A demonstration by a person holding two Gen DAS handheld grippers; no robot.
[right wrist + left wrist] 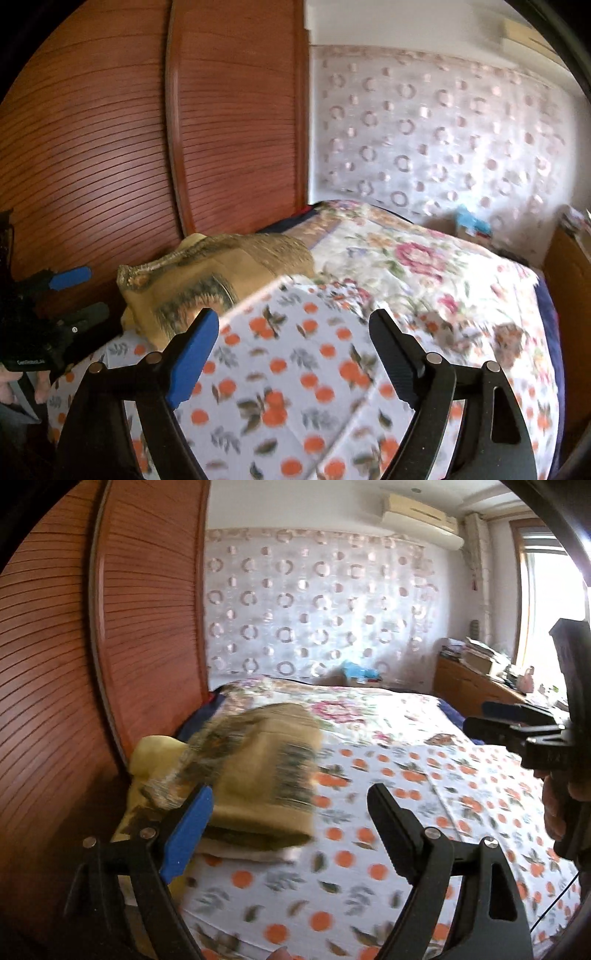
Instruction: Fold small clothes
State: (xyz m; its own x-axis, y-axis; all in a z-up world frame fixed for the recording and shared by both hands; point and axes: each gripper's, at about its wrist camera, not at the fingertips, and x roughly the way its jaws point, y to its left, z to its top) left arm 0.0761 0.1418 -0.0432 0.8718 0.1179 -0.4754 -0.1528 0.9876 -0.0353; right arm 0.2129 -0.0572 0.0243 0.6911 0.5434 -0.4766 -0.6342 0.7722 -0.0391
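Orange-printed sheet [369, 849] fills the space right under my left gripper [291, 834], whose jaws are spread wide with nothing pinched between them. One finger carries a blue pad [188, 834] and the other is plain black. My folded tan garment [258, 775] lies ahead and to the left of that gap, on top of a small stack: a pale folded piece shows beneath its near edge and a yellow cloth [155, 753] sticks out on the wardrobe side. The blue-padded finger overlaps the garment's near left corner in the left wrist view, but I cannot tell whether it touches; the black finger is well apart from it, over bare sheet.

My right gripper [295, 354] is spread wide as well and empty, with only the orange-printed sheet between its fingers. From the right wrist view the tan garment sits beyond and left of the jaws, just past the blue-padded fingertip, near the edge of the bed [443, 258] beside the brown slatted wardrobe [110, 129]. A raised fold of the sheet crosses in front of the garment's right side.

Each gripper shows at the edge of the other's view, with a hand [554, 812] around the handle. A flowered bedspread [351, 709] covers the far part of the bed, and both views are blurred
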